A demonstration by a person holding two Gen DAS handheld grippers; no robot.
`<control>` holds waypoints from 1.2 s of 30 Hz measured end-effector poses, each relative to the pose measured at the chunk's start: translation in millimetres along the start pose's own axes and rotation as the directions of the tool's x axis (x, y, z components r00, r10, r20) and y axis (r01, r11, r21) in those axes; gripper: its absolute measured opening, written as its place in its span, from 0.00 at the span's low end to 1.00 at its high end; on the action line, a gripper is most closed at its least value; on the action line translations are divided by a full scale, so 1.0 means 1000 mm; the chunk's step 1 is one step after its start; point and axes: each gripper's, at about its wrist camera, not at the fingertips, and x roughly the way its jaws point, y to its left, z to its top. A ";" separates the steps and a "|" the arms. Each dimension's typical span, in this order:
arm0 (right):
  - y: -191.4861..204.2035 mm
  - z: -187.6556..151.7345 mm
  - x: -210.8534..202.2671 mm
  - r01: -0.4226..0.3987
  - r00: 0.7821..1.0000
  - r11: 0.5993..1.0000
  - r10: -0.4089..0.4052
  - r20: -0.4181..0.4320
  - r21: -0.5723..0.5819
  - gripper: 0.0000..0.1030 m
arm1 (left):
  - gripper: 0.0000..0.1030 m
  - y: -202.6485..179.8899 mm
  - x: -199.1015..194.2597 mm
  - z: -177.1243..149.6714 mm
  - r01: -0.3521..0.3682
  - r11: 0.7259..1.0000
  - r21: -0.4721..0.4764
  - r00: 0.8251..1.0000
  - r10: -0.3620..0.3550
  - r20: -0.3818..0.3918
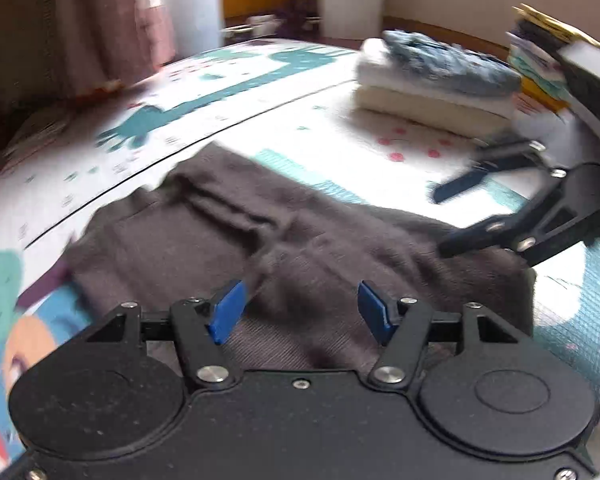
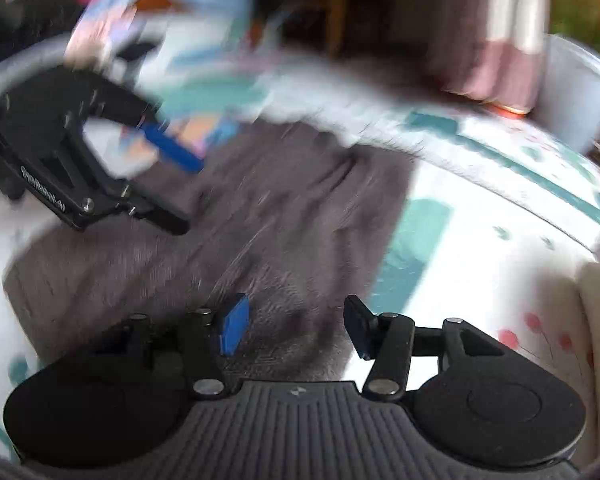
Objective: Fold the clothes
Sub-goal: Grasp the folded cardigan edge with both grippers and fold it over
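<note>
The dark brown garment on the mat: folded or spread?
Partly folded: the dark brown garment lies flat with wrinkled layers overlapping across its middle.

surface: a play mat (image 1: 260, 92) printed with teal shapes and pink dots
middle: dark grey-brown garment (image 1: 236, 240) lying flat, creased
far right: stack of folded towels (image 1: 432, 88), with a blue-grey piece on top
beside it: another pile of folded clothes (image 1: 540, 68)

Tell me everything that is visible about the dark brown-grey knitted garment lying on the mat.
The dark brown-grey knitted garment looks like soft, finely ribbed fabric. It lies spread mostly flat on the colourful patterned play mat, with raised folds and wrinkles running across its middle. Its outline is roughly rectangular, and which kind of garment it is cannot be told. The left gripper and right gripper are above it, jaws open, holding nothing. Both views are blurred.
</note>
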 end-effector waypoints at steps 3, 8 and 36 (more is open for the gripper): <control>-0.017 -0.019 -0.009 -0.014 1.000 0.980 0.010 0.018 0.201 0.64 | 0.61 0.010 -0.025 -0.021 -0.045 0.992 -0.121 0.999 0.045 -0.001; -0.022 -0.045 -0.015 -0.108 0.994 0.935 0.110 0.013 0.337 0.62 | 0.63 0.027 -0.066 -0.078 -0.098 0.894 -0.437 0.995 0.077 -0.067; -0.004 -0.080 -0.090 -0.161 0.980 0.884 0.197 -0.036 0.440 0.67 | 0.16 0.023 -0.086 -0.168 0.213 0.438 -0.874 0.962 -0.249 0.110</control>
